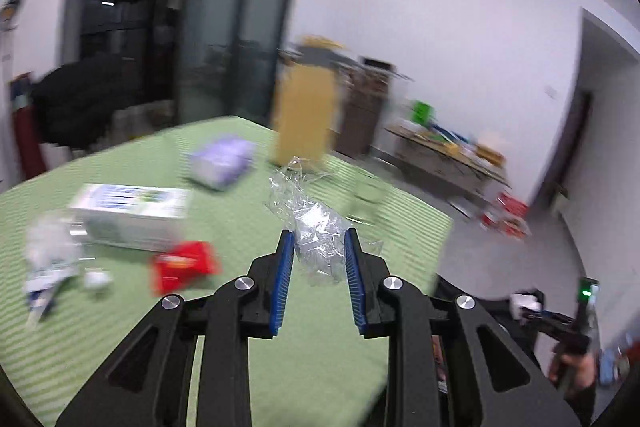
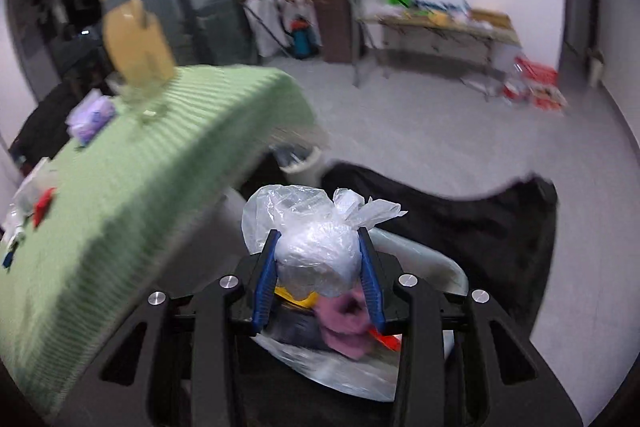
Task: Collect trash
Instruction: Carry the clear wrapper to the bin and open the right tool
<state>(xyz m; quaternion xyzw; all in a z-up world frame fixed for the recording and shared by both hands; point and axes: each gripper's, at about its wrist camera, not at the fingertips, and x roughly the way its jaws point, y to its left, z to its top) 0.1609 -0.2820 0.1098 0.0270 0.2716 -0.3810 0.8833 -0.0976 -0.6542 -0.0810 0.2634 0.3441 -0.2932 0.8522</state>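
In the left wrist view my left gripper (image 1: 319,241) is shut on a crumpled clear plastic wrapper (image 1: 308,223) and holds it above the green striped table (image 1: 120,339). In the right wrist view my right gripper (image 2: 319,241) is shut on a knotted clear plastic bag with a white wad inside (image 2: 316,239). It holds the bag over a bin lined with clear plastic (image 2: 436,267), beside the table's edge (image 2: 168,195). The bin holds pink, yellow and red trash (image 2: 344,323).
On the table lie a red packet (image 1: 184,265), a white box (image 1: 132,215), a purple tissue pack (image 1: 222,161), crumpled white papers (image 1: 52,259), a glass (image 1: 366,197) and a tall yellow bag (image 1: 306,107). A black cloth (image 2: 460,223) lies behind the bin.
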